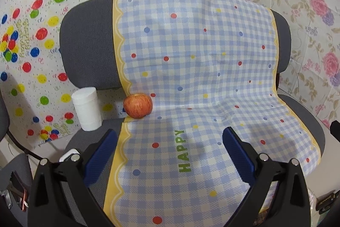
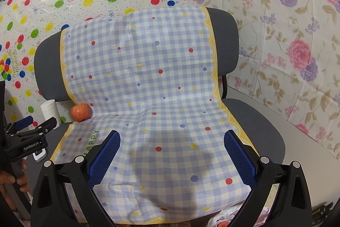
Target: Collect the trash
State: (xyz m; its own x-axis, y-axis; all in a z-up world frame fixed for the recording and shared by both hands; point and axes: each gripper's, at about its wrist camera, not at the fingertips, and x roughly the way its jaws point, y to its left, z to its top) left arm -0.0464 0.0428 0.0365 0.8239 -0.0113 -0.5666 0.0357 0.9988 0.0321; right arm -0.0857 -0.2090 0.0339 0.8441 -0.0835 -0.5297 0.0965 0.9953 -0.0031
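A red apple (image 1: pixel 138 105) rests at the back left of a grey chair's seat, on the edge of a blue checked cloth (image 1: pixel 191 82); the right wrist view shows the apple (image 2: pixel 80 112) too. A white tissue roll (image 1: pixel 87 109) stands upright just left of it, also visible as the tissue roll (image 2: pixel 50 111). My left gripper (image 1: pixel 170 139) hovers open over the front of the seat, nothing between its blue pads. My right gripper (image 2: pixel 171 139) is open and empty above the cloth's middle. The left gripper (image 2: pixel 31 123) shows at the left, held by a hand (image 2: pixel 12 180).
The chair (image 2: pixel 255 127) stands against walls hung with balloon-print and floral sheets. A small white device (image 1: pixel 69 155) lies on the seat's left front. A plastic bag (image 2: pixel 225 218) peeks out below the seat's front edge. An armrest (image 1: pixel 335 129) sticks in at the right.
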